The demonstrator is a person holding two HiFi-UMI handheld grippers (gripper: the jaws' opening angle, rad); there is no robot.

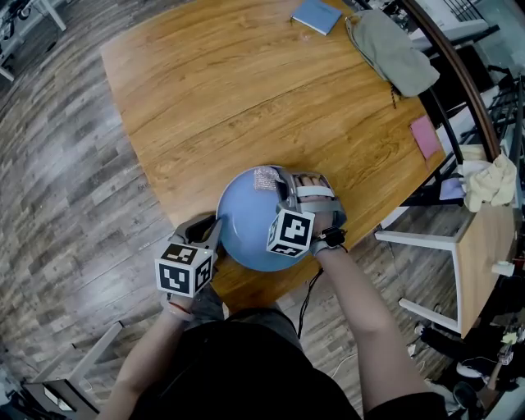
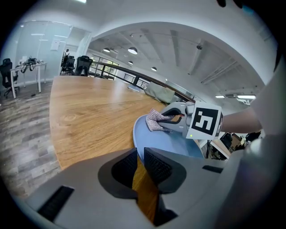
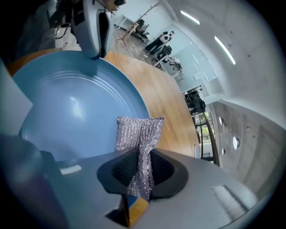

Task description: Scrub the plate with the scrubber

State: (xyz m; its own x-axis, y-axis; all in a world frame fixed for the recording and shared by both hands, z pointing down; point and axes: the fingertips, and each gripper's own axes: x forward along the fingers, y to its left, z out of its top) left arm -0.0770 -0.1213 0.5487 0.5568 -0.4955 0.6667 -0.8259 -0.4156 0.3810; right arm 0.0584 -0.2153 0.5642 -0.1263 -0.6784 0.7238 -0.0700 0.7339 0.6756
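Observation:
A light blue plate [image 1: 246, 231] lies at the near edge of the wooden table [image 1: 230, 98]. My left gripper [image 1: 215, 235] is shut on the plate's left rim; in the left gripper view the rim [image 2: 136, 142] runs into its jaws [image 2: 139, 163]. My right gripper [image 1: 283, 185] reaches over the plate from the right, shut on a silvery mesh scrubber [image 1: 265, 178]. The scrubber [image 3: 139, 133] sticks out of the jaws [image 3: 140, 167] and rests on the plate's [image 3: 76, 103] far rim. The left gripper view shows the scrubber [image 2: 155, 120] against the plate too.
A blue notebook [image 1: 317, 15] and a grey-green bag [image 1: 392, 49] lie at the table's far side, a pink pad [image 1: 425, 135] at its right edge. A white chair frame [image 1: 422, 239] and a side table with a crumpled cloth [image 1: 490, 182] stand to the right.

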